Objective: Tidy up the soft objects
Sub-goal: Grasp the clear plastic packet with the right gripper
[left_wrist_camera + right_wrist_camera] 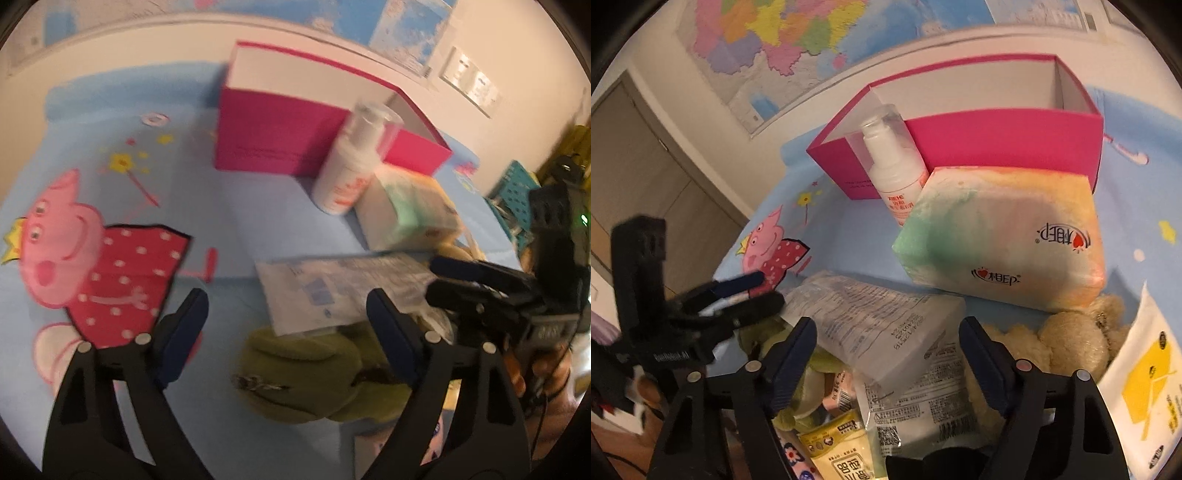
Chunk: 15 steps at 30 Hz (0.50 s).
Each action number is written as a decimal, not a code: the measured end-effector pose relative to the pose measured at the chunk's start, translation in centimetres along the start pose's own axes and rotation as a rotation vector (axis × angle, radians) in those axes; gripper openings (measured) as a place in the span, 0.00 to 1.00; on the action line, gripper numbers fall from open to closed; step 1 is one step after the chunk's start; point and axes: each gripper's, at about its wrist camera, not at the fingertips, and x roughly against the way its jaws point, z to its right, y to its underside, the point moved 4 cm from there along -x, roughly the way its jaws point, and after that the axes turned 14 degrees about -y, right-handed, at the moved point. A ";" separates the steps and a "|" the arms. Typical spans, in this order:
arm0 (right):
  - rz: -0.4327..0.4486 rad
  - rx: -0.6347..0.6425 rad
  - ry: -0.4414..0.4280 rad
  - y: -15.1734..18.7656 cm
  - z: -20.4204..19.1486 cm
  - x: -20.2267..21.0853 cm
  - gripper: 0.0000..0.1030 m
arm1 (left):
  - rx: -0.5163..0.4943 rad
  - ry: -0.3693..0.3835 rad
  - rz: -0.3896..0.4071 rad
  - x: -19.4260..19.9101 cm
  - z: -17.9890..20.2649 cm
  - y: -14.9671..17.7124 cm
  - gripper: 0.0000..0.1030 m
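Soft toys [306, 373] and packets [886, 325] lie heaped before the pink box [997, 144]; both grippers, left [288, 332] and right [886, 354], hover unclenched, likely choosing a first grab.

Magenta box [997, 144] with white inside, white bottle [894, 166] with orange print, tissue pack [1004, 236] washed green, yellow and orange, olive-green plush [314, 373], cream fluffy plush [1075, 339], light-blue sheet [229, 229] with pink cartoon pig [92, 266] in red white-dotted dress

Bare blue bedsheet [229, 229] lay open left of the pink box [1008, 144]. A bottle [894, 166], tissue pack [1004, 236] and flat packets [879, 325] crowded its front.
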 end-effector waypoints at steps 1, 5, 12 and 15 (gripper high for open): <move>-0.007 -0.006 -0.003 0.0 0.0 -0.1 0.79 | -0.007 0.015 -0.007 -0.2 0.2 0.0 0.85; -0.057 -0.008 0.002 -0.1 -0.2 -1.0 0.79 | -0.036 0.082 -0.053 -1.1 1.2 0.0 0.81; -0.087 -0.016 -0.004 -0.3 -0.2 -1.9 0.78 | -0.034 0.151 -0.102 -1.7 1.4 -0.2 0.70; -0.079 -0.009 0.012 -0.3 0.0 -2.0 0.62 | -0.039 0.137 -0.098 -1.7 1.5 -0.4 0.66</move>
